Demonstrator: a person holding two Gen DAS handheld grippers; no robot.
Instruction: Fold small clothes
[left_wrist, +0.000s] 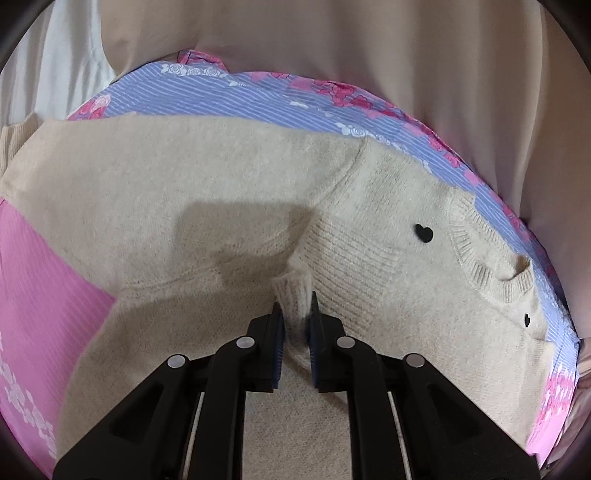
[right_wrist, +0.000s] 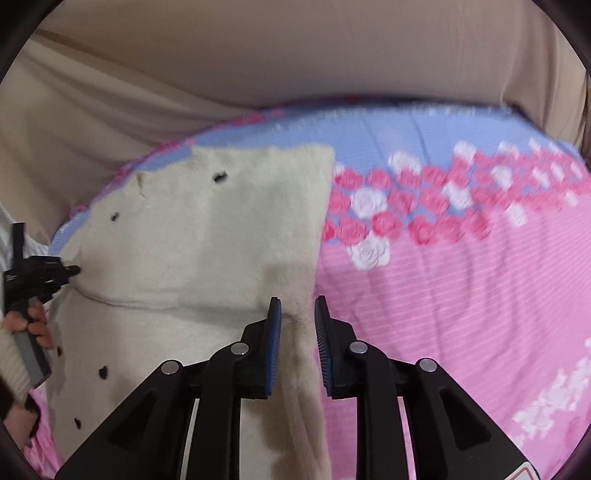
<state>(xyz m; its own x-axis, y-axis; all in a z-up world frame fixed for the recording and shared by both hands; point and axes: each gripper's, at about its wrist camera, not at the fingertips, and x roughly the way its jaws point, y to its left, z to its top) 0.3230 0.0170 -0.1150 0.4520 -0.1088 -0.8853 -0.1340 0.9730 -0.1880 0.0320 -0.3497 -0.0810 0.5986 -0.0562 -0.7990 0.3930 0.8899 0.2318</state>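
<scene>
A cream knitted cardigan (left_wrist: 229, 192) with black heart buttons (left_wrist: 423, 233) lies on a pink and blue floral bedsheet (left_wrist: 44, 273). My left gripper (left_wrist: 295, 306) is shut on the ribbed cuff (left_wrist: 291, 291) of a sleeve folded over the cardigan's body. In the right wrist view the cardigan (right_wrist: 207, 236) lies at the left, and my right gripper (right_wrist: 297, 306) stands slightly open astride its right edge (right_wrist: 306, 332), with fabric between the fingers. The left gripper also shows in the right wrist view (right_wrist: 72, 271), at the far left, held by a hand.
The bedsheet (right_wrist: 443, 258) spreads to the right with roses printed on it. Beige fabric (right_wrist: 258, 55) rises behind the bed. White cloth (left_wrist: 55, 74) lies at the back left.
</scene>
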